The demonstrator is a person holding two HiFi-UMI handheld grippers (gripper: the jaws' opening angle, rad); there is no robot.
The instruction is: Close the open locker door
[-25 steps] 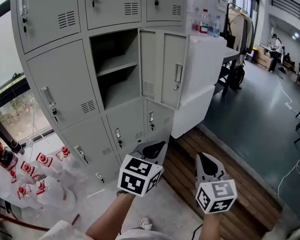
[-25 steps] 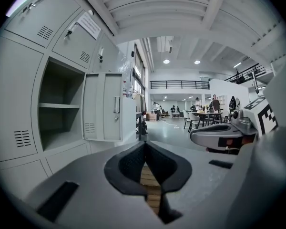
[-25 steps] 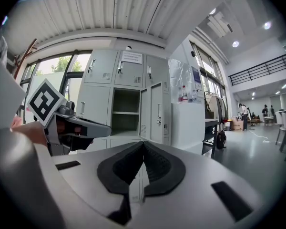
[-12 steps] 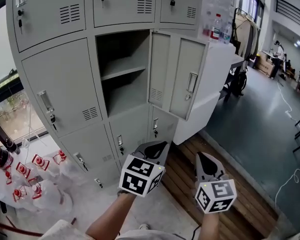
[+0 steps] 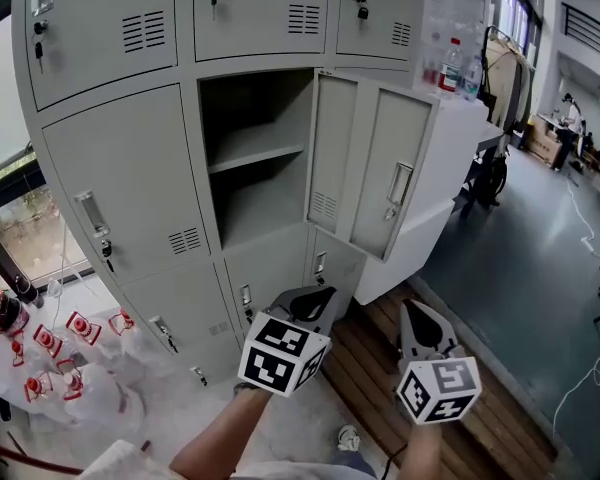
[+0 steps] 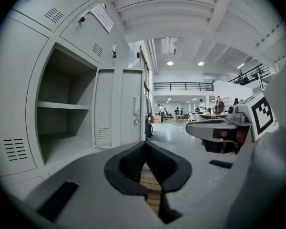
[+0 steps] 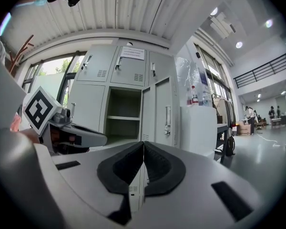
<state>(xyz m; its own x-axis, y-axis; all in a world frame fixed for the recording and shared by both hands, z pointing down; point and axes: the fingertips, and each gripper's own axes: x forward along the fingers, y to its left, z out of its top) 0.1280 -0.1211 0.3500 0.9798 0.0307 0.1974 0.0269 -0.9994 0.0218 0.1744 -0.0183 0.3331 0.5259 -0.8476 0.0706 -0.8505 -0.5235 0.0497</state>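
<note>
- Hovering side by side, the left tongs [image 5: 313, 296] and the right tongs [image 5: 417, 313] are both closed with nothing between them, well apart from the lockers.
- The locker door [image 5: 375, 168] stands ahead of and above both tongs. It is swung out roughly square to the locker front, hinged at the right edge of its open compartment [image 5: 255, 158].
- Its free edge, carrying the handle [image 5: 400, 186], juts out toward the tongs, nearer the right pair.
- A white cabinet [image 5: 458, 168] stands just beyond the door.
- Wooden floor boards [image 5: 375, 368] lie beneath and ahead of the tongs, with grey floor [image 5: 520, 268] to the right of them.
- Bagged bottles [image 5: 70, 368] lie left of the left tongs.
</note>
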